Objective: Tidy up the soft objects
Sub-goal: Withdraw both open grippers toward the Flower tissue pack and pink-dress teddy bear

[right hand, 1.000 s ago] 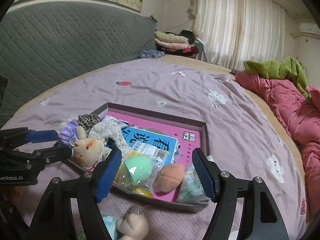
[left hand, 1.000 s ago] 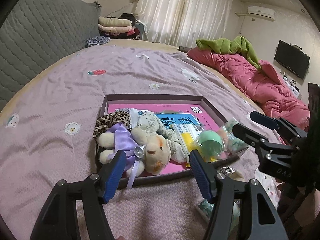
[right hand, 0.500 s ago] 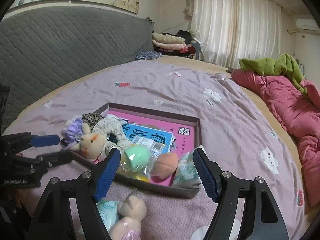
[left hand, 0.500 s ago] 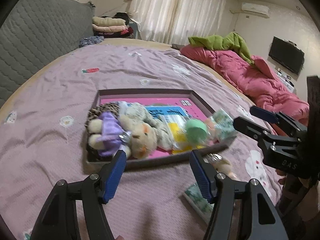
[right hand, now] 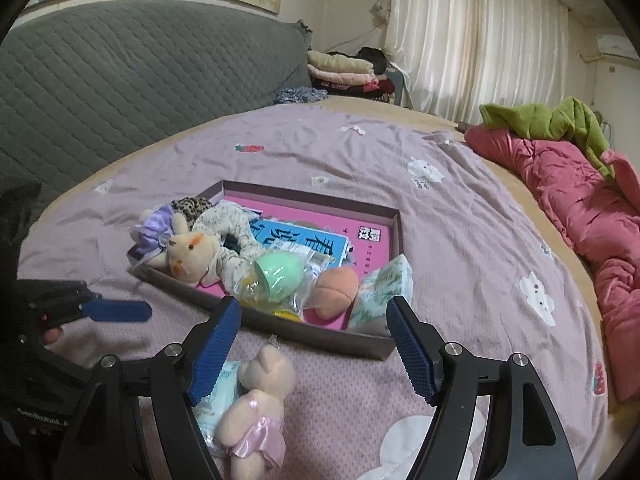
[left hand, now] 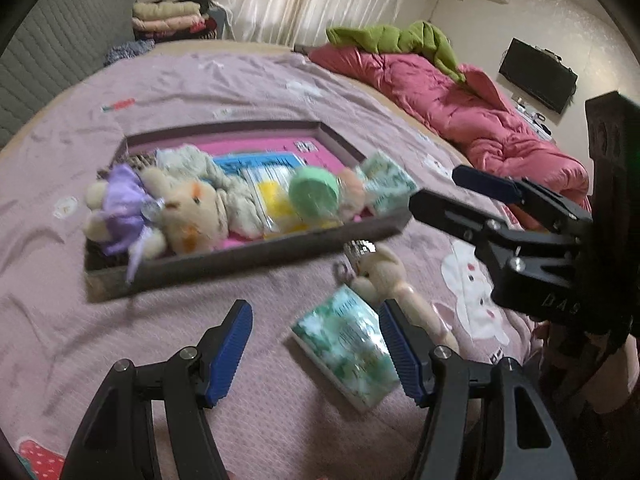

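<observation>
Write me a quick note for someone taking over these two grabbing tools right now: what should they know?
Left hand-held gripper: open, empty, above the bedspread near the loose tissue pack.
Right hand-held gripper: open, empty, above the small bear in the pink skirt.
Tray: already holds the plush rabbit, green ball, peach toy and another tissue pack.
Left to do: the bear and the loose pack lie outside the tray.

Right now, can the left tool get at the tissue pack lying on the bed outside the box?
Probably yes: the left tool is open, and the tissue pack lies uncovered between its fingers, with only a small plush beside it.
</observation>
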The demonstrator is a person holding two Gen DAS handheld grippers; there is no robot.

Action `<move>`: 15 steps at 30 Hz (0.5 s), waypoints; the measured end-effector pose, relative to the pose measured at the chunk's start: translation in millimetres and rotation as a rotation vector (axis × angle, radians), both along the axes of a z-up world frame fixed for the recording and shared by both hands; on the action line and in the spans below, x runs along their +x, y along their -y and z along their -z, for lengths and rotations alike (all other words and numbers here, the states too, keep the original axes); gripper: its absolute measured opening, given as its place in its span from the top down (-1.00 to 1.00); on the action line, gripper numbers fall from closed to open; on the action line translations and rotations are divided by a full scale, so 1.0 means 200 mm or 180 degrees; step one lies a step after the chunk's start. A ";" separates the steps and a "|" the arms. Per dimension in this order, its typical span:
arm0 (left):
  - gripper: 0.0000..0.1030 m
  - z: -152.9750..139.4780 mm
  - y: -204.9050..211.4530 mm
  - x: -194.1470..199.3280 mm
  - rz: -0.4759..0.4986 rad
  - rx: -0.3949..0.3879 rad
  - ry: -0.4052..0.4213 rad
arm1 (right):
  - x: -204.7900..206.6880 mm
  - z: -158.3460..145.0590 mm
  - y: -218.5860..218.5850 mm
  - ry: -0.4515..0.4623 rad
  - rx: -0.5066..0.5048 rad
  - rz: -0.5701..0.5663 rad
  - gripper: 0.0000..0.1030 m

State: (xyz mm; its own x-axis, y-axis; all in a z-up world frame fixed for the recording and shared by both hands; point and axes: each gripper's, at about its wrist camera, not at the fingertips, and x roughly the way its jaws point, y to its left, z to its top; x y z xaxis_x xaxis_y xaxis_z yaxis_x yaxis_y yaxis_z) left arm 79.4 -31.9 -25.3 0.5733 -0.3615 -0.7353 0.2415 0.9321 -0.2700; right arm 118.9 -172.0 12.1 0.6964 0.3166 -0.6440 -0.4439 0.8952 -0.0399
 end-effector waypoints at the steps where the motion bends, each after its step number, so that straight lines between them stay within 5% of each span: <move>1: -0.27 0.00 0.00 0.00 0.0012 0.0007 -0.0011 | 0.00 0.00 0.00 -0.0006 0.0009 -0.0001 -0.48; 15: -0.27 0.04 0.06 -0.11 0.0332 0.0047 -0.0231 | -0.05 0.03 0.03 -0.0128 0.0045 -0.0036 -0.48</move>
